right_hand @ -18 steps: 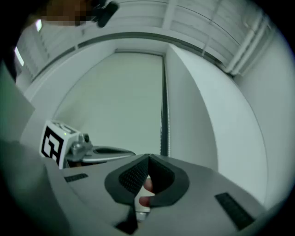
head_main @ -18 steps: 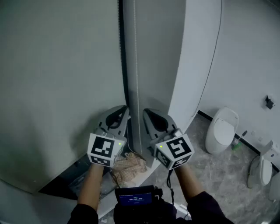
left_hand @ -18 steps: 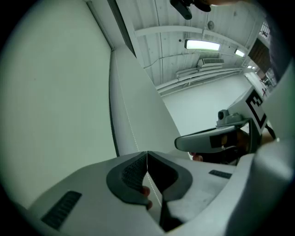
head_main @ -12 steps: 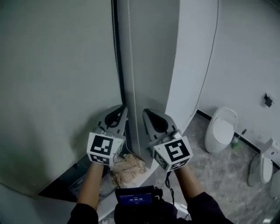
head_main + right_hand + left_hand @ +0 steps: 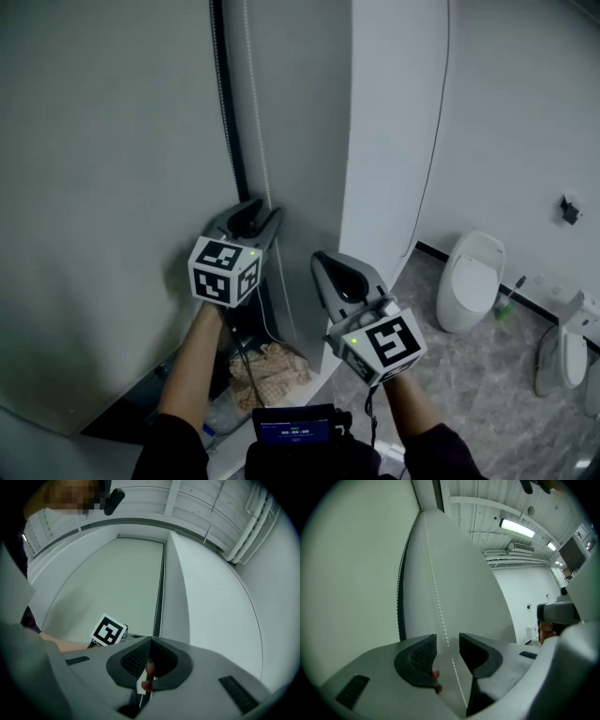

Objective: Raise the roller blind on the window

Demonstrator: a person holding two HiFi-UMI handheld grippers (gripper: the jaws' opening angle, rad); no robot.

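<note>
The grey roller blind [image 5: 103,187] hangs fully down on the left. Beside its dark side rail [image 5: 225,112] runs a white bead chain [image 5: 255,131]. My left gripper [image 5: 261,214] is raised against that chain. In the left gripper view the chain [image 5: 436,588] passes through the gap of the left gripper [image 5: 447,644], whose jaws stand open and do not touch it. My right gripper [image 5: 319,258] is lower and to the right, apart from the chain. In its own view the right gripper [image 5: 150,641] is shut with nothing visibly held.
A white pillar [image 5: 389,141] stands right of the chain, with a thin cable [image 5: 436,122] on the wall behind. A crumpled cloth [image 5: 267,370] lies at the blind's foot. A toilet [image 5: 469,281] and another fixture [image 5: 562,352] stand on the tiled floor to the right.
My left gripper has risen and closed in on the bead chain. The right gripper has dropped slightly down and to the right. The head view has swung a little.
</note>
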